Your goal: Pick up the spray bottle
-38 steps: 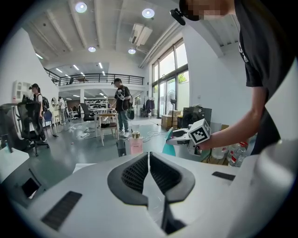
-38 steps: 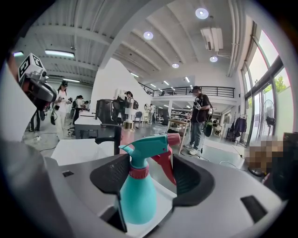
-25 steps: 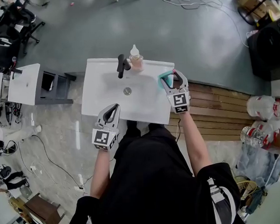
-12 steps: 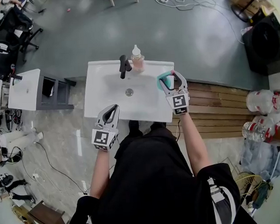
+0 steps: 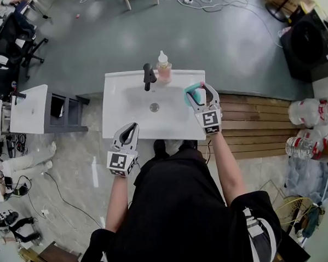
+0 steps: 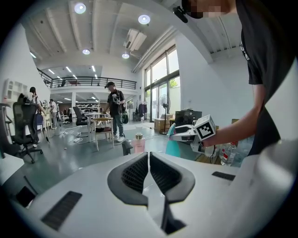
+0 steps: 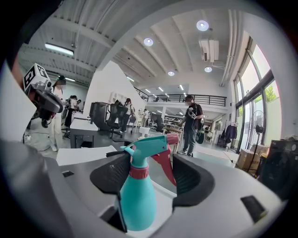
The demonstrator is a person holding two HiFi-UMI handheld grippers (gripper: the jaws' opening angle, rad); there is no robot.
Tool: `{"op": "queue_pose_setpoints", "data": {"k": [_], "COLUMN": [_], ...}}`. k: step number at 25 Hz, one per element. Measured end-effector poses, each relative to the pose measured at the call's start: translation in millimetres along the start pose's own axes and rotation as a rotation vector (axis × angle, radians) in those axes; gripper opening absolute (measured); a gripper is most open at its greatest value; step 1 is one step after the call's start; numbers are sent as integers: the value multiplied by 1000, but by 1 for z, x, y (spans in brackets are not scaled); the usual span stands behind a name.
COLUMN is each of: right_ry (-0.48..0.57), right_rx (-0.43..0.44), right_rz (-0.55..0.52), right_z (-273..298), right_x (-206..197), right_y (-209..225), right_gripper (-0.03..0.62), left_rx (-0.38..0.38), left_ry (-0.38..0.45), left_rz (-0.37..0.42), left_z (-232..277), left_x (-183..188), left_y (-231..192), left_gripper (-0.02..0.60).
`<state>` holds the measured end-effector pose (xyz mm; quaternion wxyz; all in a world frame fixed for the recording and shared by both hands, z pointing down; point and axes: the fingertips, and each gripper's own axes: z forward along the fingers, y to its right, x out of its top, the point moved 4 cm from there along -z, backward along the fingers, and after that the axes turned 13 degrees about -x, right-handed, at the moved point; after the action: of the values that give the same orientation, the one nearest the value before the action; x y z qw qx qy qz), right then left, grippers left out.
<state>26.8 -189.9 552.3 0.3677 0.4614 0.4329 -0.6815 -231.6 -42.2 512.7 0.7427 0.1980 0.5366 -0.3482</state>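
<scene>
You are gripping the spray bottle at the sink's right edge.

Your right gripper (image 5: 195,94) is pinching the teal spray bottle (image 7: 136,200), the one with the red trigger, by its body, and the bottle is standing upright between the jaws. It is sitting over the right edge of the white sink (image 5: 122,111), toward the far right corner; whether its base is touching the rim is not showing. Your left gripper (image 5: 133,127) is hovering at the sink's near edge, by the near left corner, with its jaws pressed together on nothing. A black faucet (image 5: 148,75) and a pink soap bottle (image 5: 163,71) are standing side by side at the middle of the far edge, well apart from both grippers.
</scene>
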Motion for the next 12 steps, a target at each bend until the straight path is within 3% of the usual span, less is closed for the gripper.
{"op": "queue_pose_setpoints", "data": {"k": [12], "right_ry": [12], "right_rx": [-67], "right_rz": [-3], "right_z": [-27], "right_x": [22], "right_y": [-19], "right_gripper": [302], "left_rx": [-54], "left_ry": [8], "left_rz": [33], "left_z": [-31], "left_x": [2], "left_y": [-8], "left_gripper": [31]}}
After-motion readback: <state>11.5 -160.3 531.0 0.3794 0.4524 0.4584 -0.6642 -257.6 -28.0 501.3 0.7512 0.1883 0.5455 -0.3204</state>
